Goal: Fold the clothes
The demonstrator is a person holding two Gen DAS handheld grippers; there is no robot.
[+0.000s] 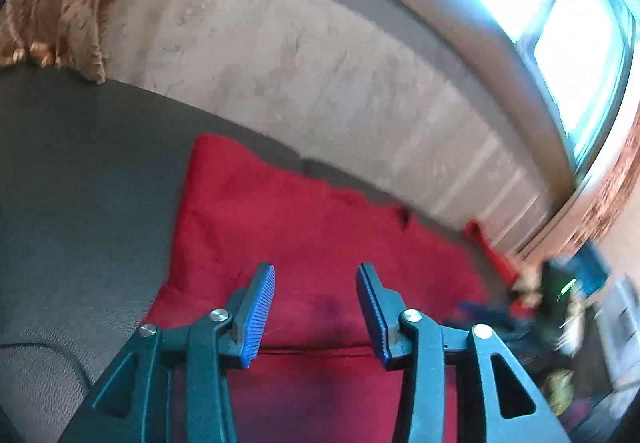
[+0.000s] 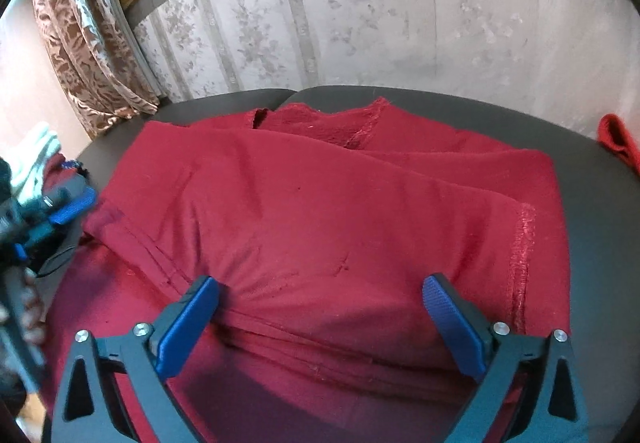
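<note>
Both the left gripper [image 1: 316, 279] and right gripper [image 2: 320, 293] have dark teal plastic linkage arms, round silver screws and ribbed blue pads [image 2: 452, 327].

Red garment [image 1: 304, 227] — parted fingers [image 1: 260, 307] above

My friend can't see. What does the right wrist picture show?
A red garment lies partly folded on a dark table, filling most of the view. The right hand-held gripper hangs over its near edge, jaws wide open and holding nothing. The left hand-held gripper is blurred at the left edge.
</note>
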